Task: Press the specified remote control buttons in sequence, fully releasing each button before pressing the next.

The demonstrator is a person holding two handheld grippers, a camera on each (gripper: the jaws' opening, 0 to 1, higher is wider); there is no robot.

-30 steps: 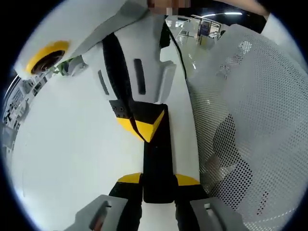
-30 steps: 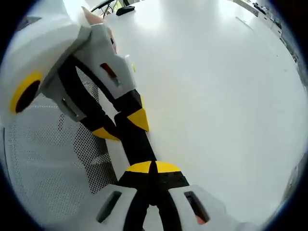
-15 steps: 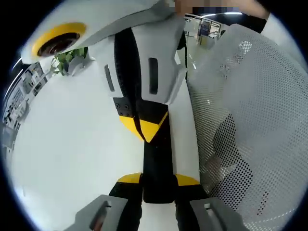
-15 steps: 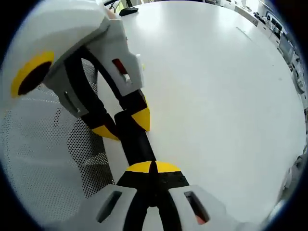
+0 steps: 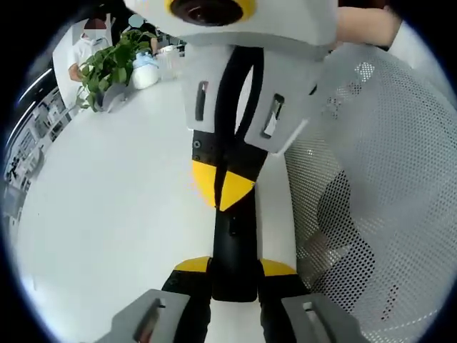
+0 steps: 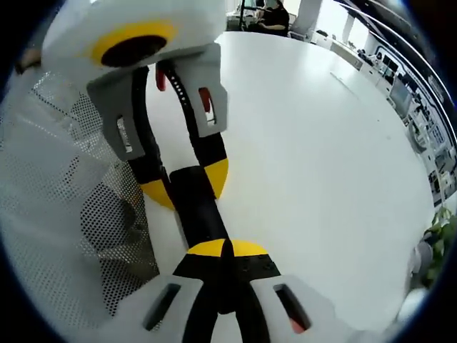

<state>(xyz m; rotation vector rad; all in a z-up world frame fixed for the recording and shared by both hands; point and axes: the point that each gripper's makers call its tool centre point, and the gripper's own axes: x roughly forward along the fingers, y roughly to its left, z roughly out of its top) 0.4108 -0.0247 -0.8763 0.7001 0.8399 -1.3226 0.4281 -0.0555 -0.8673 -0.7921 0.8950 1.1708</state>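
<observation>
You have open white table on one side of the black remote, free right out to the potted plant at the far edge. The other side is walled by a white mesh basket (it sits just beside the remote). Both grippers crowd the remote's ends.
</observation>
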